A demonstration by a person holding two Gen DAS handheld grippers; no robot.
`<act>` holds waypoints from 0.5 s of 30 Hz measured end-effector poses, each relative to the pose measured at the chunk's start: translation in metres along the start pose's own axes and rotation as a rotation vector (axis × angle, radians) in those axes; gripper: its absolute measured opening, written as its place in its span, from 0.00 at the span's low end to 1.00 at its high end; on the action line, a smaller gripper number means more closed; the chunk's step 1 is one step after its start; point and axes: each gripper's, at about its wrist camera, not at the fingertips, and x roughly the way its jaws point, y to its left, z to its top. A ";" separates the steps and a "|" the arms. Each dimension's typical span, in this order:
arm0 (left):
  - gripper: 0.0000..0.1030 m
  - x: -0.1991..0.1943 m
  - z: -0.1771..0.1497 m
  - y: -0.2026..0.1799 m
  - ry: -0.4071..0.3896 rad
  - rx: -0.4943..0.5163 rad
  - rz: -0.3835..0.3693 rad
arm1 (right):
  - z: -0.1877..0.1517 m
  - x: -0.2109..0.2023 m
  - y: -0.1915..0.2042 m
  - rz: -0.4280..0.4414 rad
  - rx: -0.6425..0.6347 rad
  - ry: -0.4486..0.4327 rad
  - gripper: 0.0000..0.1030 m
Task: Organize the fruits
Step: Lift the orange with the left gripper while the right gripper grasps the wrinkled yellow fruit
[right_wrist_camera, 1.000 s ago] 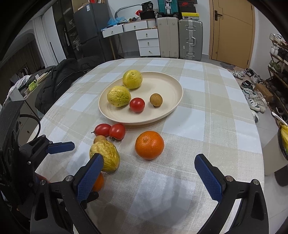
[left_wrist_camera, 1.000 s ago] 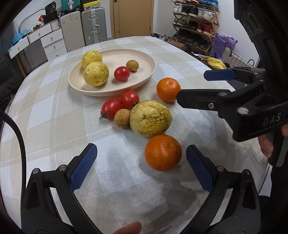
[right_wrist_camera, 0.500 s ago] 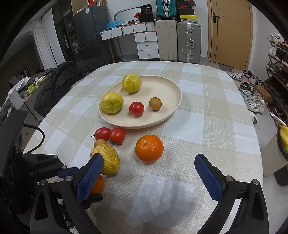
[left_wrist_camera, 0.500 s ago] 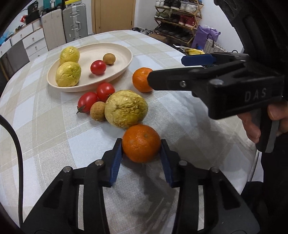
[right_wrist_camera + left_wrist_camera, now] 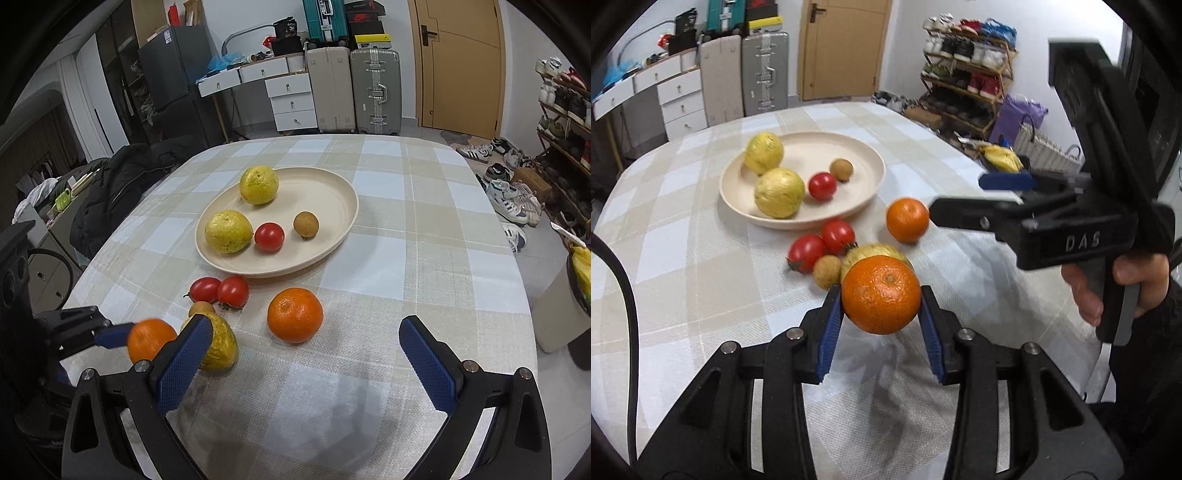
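My left gripper (image 5: 882, 306) is shut on an orange (image 5: 881, 294), held a little above the checked tablecloth; the right wrist view shows the same orange (image 5: 150, 340) at the lower left. A second orange (image 5: 294, 315) rests on the cloth just ahead of my right gripper (image 5: 306, 358), which stands open and holds nothing. Two tomatoes (image 5: 822, 244), a small brown fruit (image 5: 826, 271) and a wrinkled yellow fruit (image 5: 218, 349) lie on the cloth. The cream plate (image 5: 332, 192) carries two yellow fruits (image 5: 243, 208), a tomato (image 5: 269, 236) and a small brown fruit (image 5: 306, 224).
The table's right edge (image 5: 517, 280) drops to a floor with shoes and a rack. A dark jacket (image 5: 122, 184) lies beside the table's left side. Suitcases and drawers stand at the far wall. A person's hand (image 5: 1115, 284) grips the right tool's handle.
My left gripper closed around the near orange and lifted it off the cloth. My right gripper stayed in place, still open.
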 end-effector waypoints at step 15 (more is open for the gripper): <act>0.36 -0.015 0.004 0.050 -0.089 -0.142 0.124 | -0.007 0.012 0.021 0.064 -0.062 0.048 1.00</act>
